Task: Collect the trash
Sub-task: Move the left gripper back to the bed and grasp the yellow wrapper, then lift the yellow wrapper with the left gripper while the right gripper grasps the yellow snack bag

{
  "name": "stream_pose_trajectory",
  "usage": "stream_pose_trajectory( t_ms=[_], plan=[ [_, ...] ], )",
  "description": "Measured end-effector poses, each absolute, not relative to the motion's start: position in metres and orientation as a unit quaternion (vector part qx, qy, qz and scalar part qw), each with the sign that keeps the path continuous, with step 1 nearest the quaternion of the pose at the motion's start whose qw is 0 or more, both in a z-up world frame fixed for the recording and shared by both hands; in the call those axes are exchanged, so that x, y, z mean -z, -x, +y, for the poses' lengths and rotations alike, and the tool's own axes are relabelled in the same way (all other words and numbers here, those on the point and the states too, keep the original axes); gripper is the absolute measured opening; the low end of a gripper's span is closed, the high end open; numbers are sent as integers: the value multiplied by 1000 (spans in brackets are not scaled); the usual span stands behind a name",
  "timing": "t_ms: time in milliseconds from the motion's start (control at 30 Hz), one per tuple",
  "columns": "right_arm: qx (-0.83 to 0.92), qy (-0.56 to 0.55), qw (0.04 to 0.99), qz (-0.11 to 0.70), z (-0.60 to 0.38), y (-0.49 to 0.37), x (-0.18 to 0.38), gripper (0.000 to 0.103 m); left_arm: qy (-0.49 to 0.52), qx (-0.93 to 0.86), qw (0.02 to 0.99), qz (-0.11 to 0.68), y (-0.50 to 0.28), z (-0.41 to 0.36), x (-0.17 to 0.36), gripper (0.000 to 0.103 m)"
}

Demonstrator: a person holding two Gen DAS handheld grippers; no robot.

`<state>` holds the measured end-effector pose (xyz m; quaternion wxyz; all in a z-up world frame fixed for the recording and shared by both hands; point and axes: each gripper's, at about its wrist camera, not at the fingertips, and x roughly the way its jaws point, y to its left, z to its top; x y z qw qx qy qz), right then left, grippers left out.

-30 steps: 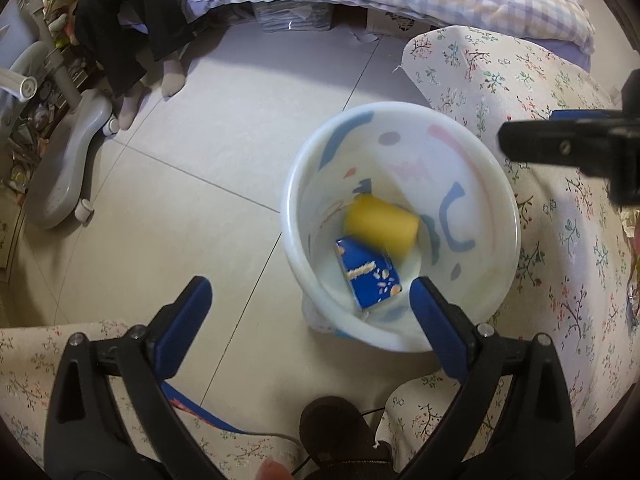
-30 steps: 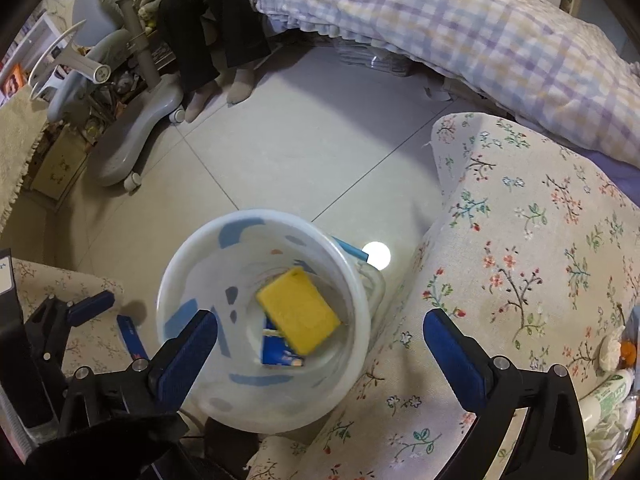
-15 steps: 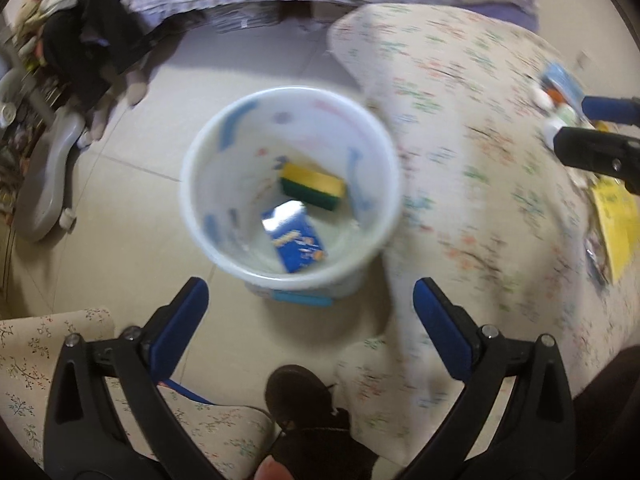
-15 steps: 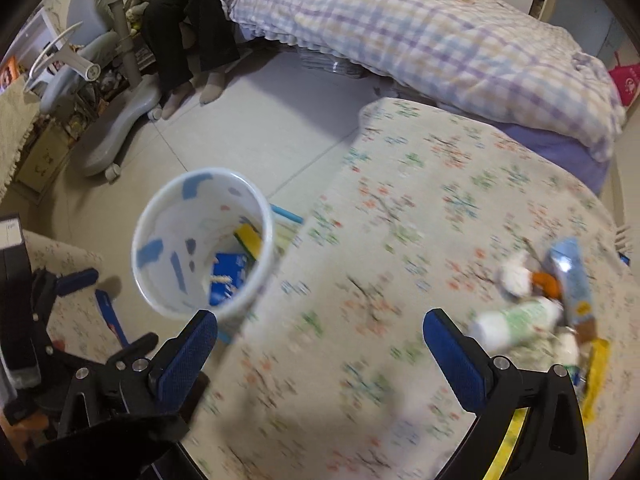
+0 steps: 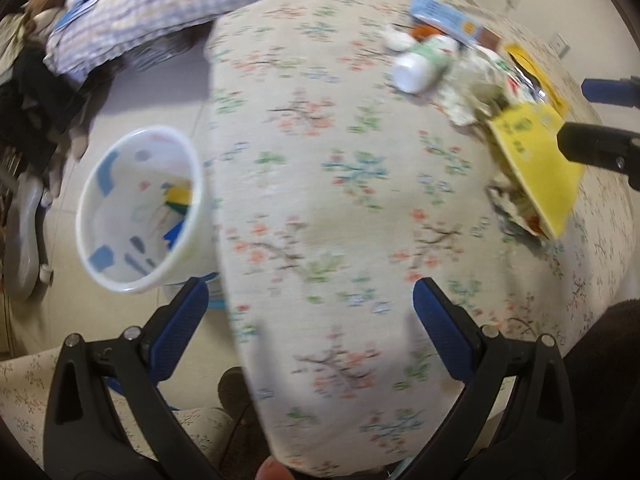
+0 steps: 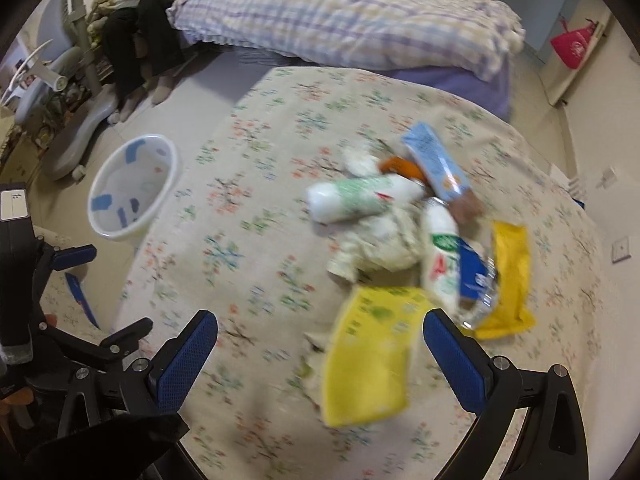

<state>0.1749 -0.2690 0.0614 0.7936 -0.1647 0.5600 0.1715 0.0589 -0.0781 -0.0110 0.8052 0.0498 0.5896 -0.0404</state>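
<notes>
Both grippers empty with jaws spread wide, we see the yellow packet [image 6: 370, 354] lying on the floral cloth [image 6: 248, 240] just ahead between the right gripper [image 6: 320, 360] jaws, long axis pointing away, far from the left gripper [image 5: 310, 336].

floor: pale tile [image 6: 208, 92], off to the left
bed: checked cover [image 6: 344, 16], straight ahead
chair: grey base [image 6: 68, 136], far left
</notes>
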Motion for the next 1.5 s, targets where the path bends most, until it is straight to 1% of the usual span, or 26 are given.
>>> stream_pose_trajectory(
  t_ms=[167, 367, 500, 633, 867, 1033, 1267, 1500],
  plan=[
    [-144, 144, 792, 576, -316, -175, -44, 103, -81, 69, 794, 598, -59, -110, 24, 102],
    [-117, 96, 786, 600, -368, -184, -19, 103, -97, 75, 788, 604, -65, -128, 32, 102],
    [-105, 65, 791, 600, -396, -192, -20, 103, -97, 87, 791, 598, -73, -148, 28, 102],
    [-75, 58, 798, 595, -423, -198, -23, 103, -97, 99, 792, 595, -85, -166, 25, 102],
    [-42, 38, 781, 622, -466, -201, -5, 103, -103, 119, 786, 598, -98, -203, 30, 102],
    [-20, 34, 771, 636, -486, -202, 6, 103, -76, 140, 780, 605, -101, -213, 20, 101],
    [-16, 31, 768, 640, -496, -201, 9, 103, 29, 158, 783, 600, -111, -211, -14, 101],
    [-16, 25, 773, 634, -498, -208, 2, 103, 83, 155, 760, 625, -134, -244, 1, 101]
  ],
)
